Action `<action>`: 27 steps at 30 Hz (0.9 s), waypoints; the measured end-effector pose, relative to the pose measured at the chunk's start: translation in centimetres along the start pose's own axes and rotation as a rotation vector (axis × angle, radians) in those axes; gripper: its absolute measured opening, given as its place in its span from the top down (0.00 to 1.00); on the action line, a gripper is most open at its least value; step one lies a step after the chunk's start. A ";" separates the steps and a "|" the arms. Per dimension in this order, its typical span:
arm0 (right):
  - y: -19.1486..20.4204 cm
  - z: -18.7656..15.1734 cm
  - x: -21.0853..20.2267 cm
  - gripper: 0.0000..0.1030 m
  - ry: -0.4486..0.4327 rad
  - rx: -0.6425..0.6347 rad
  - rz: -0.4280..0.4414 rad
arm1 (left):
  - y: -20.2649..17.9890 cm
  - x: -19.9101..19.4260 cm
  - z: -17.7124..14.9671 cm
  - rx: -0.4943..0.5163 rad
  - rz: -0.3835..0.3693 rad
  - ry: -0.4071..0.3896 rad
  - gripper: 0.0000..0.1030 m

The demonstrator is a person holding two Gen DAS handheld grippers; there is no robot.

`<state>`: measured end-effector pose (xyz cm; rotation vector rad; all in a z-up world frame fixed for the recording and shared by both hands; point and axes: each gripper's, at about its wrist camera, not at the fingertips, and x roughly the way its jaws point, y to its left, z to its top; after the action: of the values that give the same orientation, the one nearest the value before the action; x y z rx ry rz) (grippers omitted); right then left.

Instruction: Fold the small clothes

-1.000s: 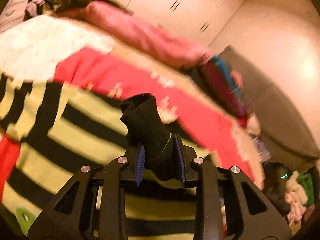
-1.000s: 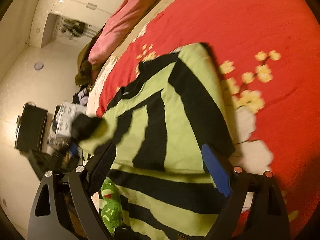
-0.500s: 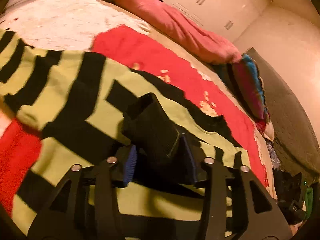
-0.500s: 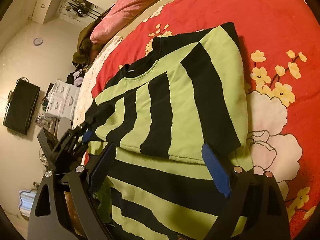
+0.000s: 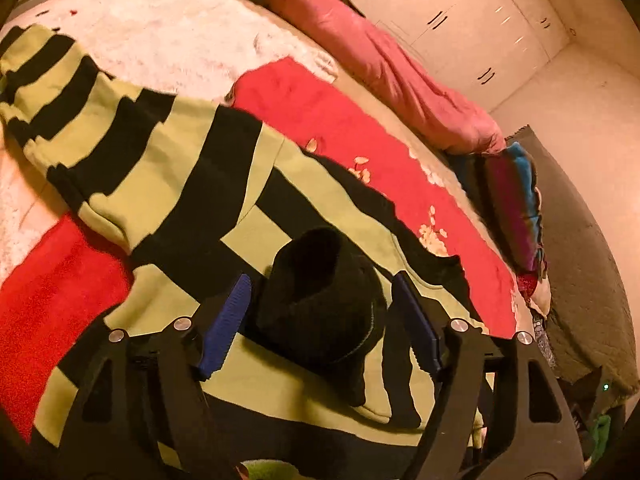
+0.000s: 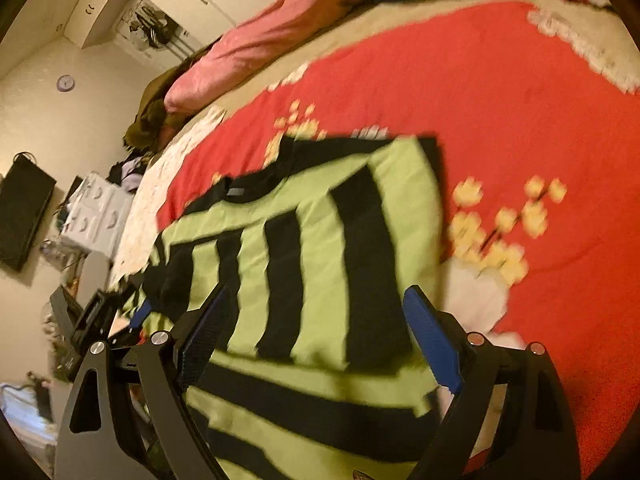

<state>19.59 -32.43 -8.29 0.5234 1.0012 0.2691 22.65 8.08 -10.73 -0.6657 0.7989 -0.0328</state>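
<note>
A green and black striped sweater (image 5: 168, 160) lies spread on the bed; it also shows in the right wrist view (image 6: 320, 248). Its black sleeve cuff (image 5: 324, 296) lies folded over the body, between the blue pads of my left gripper (image 5: 320, 324). The left jaws stand apart and no longer pinch the cuff. My right gripper (image 6: 316, 340) is open and empty, hovering over the lower part of the sweater. The left gripper also shows in the right wrist view (image 6: 120, 312), at the sweater's left edge.
A red floral blanket (image 6: 500, 120) covers the bed, with a white fleecy blanket (image 5: 168, 40) at one side. A pink duvet (image 5: 380, 60) lies along the far edge. A striped cushion (image 5: 516, 200), wardrobes (image 5: 460, 8) and a drawer unit (image 6: 96, 216) surround the bed.
My left gripper carried the sleeve cuff across onto the sweater body, lowered it and opened, letting it go. My right gripper stayed open and shifted slightly over the sweater.
</note>
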 end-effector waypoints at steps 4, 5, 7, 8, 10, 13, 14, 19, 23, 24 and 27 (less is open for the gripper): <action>0.0 2.4 0.0 0.16 -0.055 -0.039 -0.042 | -0.2 1.6 0.1 0.006 0.047 0.036 0.35; 0.1 2.8 0.2 0.16 -0.059 -0.055 -0.059 | -0.3 2.1 -0.1 0.016 0.082 0.053 0.41; 0.3 3.3 1.1 0.16 -0.050 -0.075 -0.074 | -0.6 2.7 -0.3 0.033 0.085 0.068 0.74; 0.3 3.4 1.4 0.16 -0.044 -0.077 -0.072 | -0.9 2.6 -0.3 0.050 0.079 0.057 0.77; 0.6 3.3 2.2 0.16 -0.026 -0.084 -0.057 | -1.7 1.2 0.2 0.088 0.029 -0.011 0.85; 0.8 2.3 4.2 0.16 0.023 -0.114 -0.065 | -3.6 -1.1 0.9 0.185 -0.025 -0.136 0.85; 0.5 1.9 4.9 0.16 0.044 -0.118 -0.085 | -3.9 -1.4 0.9 0.213 -0.011 -0.160 0.85; -1.4 0.5 6.0 0.19 0.051 -0.094 -0.184 | -1.7 1.5 0.4 0.176 0.098 -0.054 0.83; -1.3 0.1 5.3 0.18 0.036 -0.105 -0.228 | 1.1 1.6 0.9 0.052 0.117 -0.035 0.67; -1.7 0.2 4.8 0.18 0.032 -0.082 -0.212 | 1.1 0.8 1.1 0.051 0.120 -0.062 0.67; -2.7 0.2 3.1 0.18 0.013 -0.022 -0.165 | 0.5 -0.8 1.2 0.084 0.111 -0.108 0.61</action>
<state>21.26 -33.41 -11.92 0.4166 1.0462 0.1365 22.77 9.37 -9.88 -0.5389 0.7249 0.0695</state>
